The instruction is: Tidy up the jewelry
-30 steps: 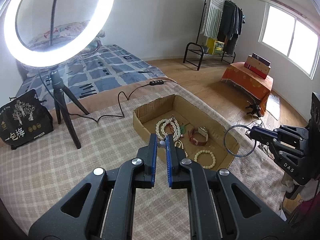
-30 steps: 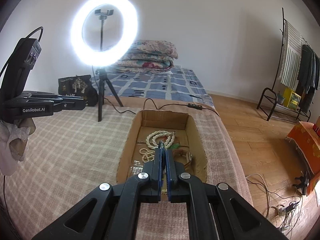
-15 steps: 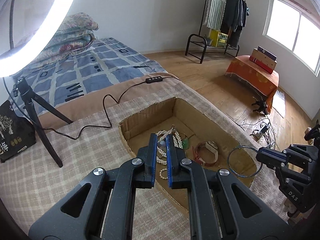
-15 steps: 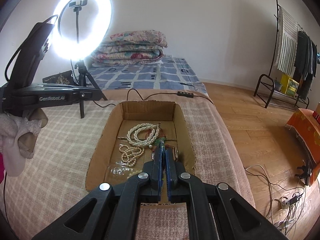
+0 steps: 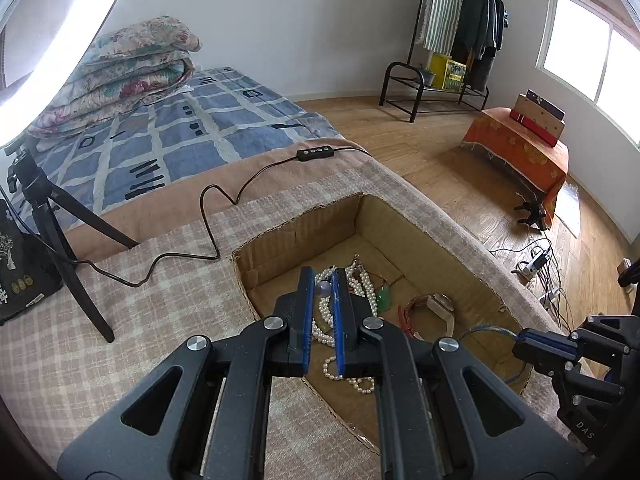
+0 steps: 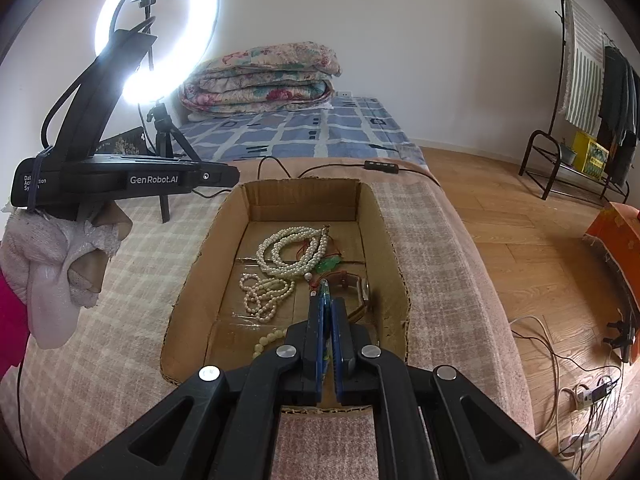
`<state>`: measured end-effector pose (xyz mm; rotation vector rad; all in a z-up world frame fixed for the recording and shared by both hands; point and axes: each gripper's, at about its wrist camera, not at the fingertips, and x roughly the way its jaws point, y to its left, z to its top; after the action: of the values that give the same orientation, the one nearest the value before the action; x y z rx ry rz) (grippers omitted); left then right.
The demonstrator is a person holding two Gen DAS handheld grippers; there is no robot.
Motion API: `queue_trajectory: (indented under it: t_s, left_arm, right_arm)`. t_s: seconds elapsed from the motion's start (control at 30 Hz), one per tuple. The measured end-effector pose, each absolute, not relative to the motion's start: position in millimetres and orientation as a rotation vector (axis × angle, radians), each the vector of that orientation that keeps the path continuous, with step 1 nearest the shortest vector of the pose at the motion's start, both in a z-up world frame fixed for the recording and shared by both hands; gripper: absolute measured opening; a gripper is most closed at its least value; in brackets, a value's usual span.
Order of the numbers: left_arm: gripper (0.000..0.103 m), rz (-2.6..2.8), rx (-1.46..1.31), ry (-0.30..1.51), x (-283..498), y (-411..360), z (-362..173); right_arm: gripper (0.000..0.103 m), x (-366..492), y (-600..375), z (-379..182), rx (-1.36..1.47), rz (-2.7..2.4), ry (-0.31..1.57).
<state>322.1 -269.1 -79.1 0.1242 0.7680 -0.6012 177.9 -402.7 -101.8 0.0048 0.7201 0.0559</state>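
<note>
Both views are wrist fisheyes looking forward and down along their own fingers. The left wrist view sits close over the near-left corner of the cardboard box [image 5: 304, 232], facing far and rightward toward the window [image 5: 592, 52]. The right wrist view hangs over the box's [image 6: 304, 200] near end, facing the far wall and ring light [image 6: 158, 32]. Both share the box, bed and clothes rack.
</note>
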Motion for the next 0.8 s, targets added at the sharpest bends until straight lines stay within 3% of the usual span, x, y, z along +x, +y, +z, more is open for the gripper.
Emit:
queue_trajectory:
  t_s: [0.13, 0.23, 0.3, 0.33, 0.37, 0.43, 0.5, 0.63, 0.67, 0.8]
  left_arm:
    - [0.007, -0.594, 0.138, 0.760, 324, -273, -80]
    - [0.007, -0.591, 0.140, 0.750, 325, -274, -79]
    - [0.008, -0.589, 0.142, 0.754, 326, -273, -78]
    - [0.021, -0.587, 0.144, 0.752, 326, -273, -77]
    - [0.039, -0.582, 0.147, 0.745, 325, -272, -77]
    - [0.055, -0.576, 0.148, 0.717, 320, -270, -73]
    - [0.056, -0.570, 0.151, 0.706, 317, -269, -69]
    - [0.067, -0.559, 0.147, 0.691, 313, -266, -61]
    - [0.067, -0.558, 0.143, 0.687, 312, -264, -59]
    - [0.068, -0.551, 0.135, 0.681, 307, -260, -51]
  right_arm:
    - [0.002, 180, -403, -103, 0.027, 0.070, 0.726]
    - [0.014, 180, -402, -103, 0.034, 0.077, 0.726]
    - [0.028, 179, -400, -102, 0.028, 0.075, 0.722]
    - [0.028, 180, -399, -102, 0.027, 0.079, 0.721]
    - [0.029, 180, -398, -101, 0.025, 0.083, 0.721]
    - [0.040, 180, -396, -99, 0.020, 0.081, 0.721]
    - [0.068, 177, -393, -97, 0.014, 0.073, 0.707]
    - [0.079, 174, -388, -91, 0.002, 0.074, 0.693]
    - [0.085, 173, -387, -89, -0.002, 0.070, 0.688]
    - [0.089, 168, -384, -83, -0.005, 0.063, 0.672]
